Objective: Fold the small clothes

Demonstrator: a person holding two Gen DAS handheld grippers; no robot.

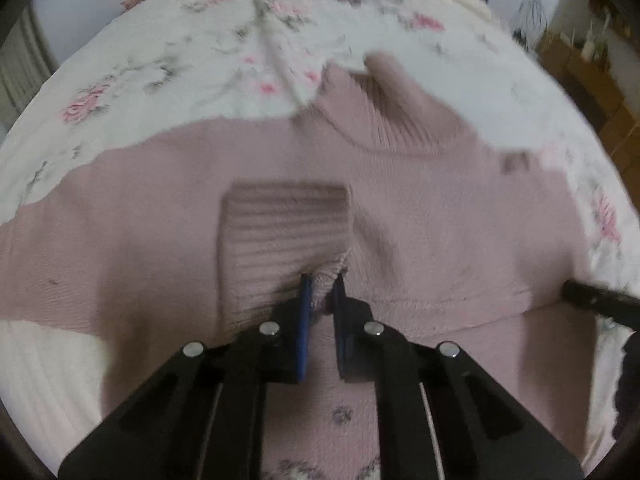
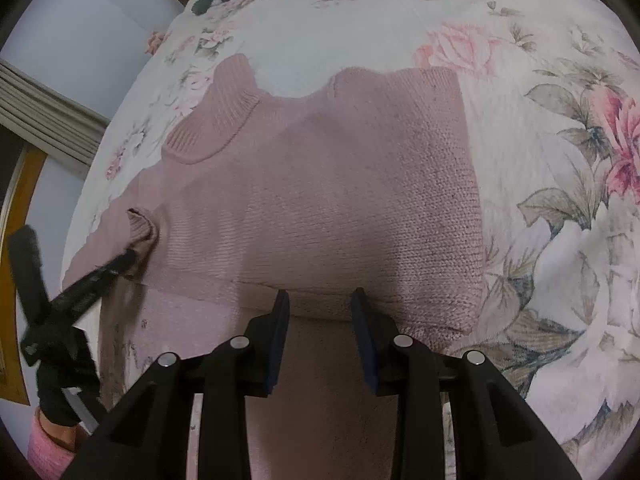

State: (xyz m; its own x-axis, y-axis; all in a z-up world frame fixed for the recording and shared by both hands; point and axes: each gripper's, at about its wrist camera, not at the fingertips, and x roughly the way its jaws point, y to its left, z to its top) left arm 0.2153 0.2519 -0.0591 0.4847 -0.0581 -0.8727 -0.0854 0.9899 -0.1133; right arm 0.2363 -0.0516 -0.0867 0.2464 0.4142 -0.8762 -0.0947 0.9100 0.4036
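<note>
Pinched in my left claw [image 1: 322, 280] is the ribbed cuff [image 1: 330, 272] of the pink sweater [image 2: 340, 184], spread on the floral bed [image 2: 540, 140]; my right claw [image 2: 320, 300] gapes wide at its near hem.

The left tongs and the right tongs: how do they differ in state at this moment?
The left tongs are shut on a ribbed cuff of the pink sweater; the right tongs are open and hold nothing. The left tongs sit over the sweater's body; the right tongs sit at its near folded edge. Both have black arms and blue pads.
</note>
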